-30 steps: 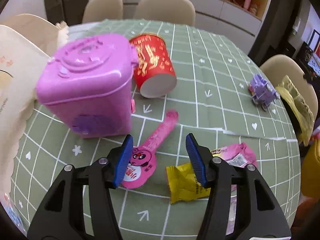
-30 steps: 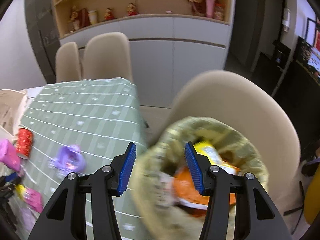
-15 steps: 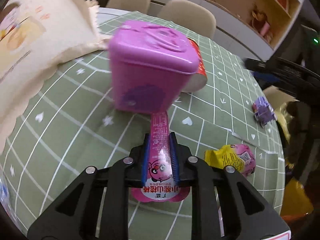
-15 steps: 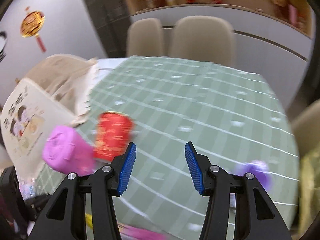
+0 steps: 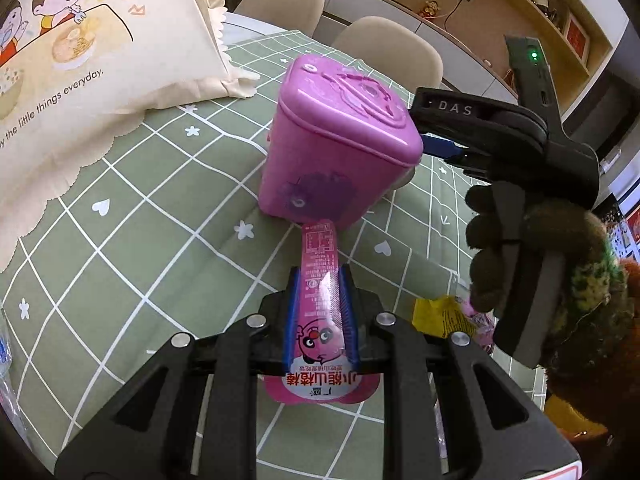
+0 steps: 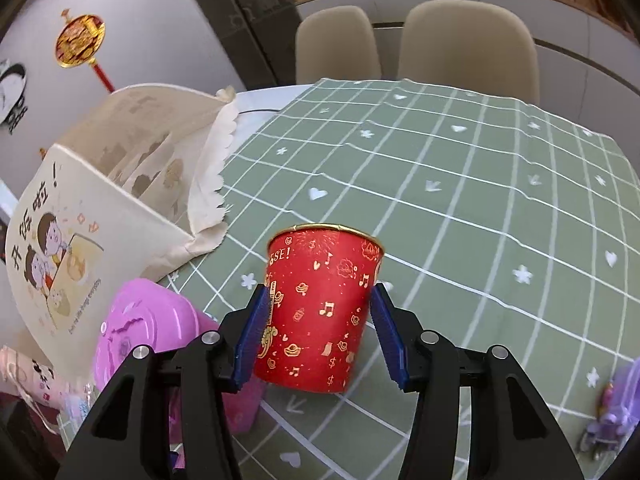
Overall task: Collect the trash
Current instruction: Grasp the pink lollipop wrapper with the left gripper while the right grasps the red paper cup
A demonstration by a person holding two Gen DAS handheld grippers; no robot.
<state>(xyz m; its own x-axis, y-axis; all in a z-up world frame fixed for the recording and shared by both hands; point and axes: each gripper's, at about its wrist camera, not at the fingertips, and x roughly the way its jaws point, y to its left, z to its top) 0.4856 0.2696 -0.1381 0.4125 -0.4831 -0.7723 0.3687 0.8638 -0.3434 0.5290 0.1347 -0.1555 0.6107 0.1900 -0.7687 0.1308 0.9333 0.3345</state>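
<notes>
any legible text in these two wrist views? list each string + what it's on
"the little things everyday." on the cream tote bag
"开饭啦!" on the same bag's other face, right wrist view
"DAS" on the right gripper, seen from the left wrist
"SE!", start cut off, on the red paper cup
"小熊山楂棒", upside down, on the pink wrapper in the left gripper; its fine print is too small
</notes>
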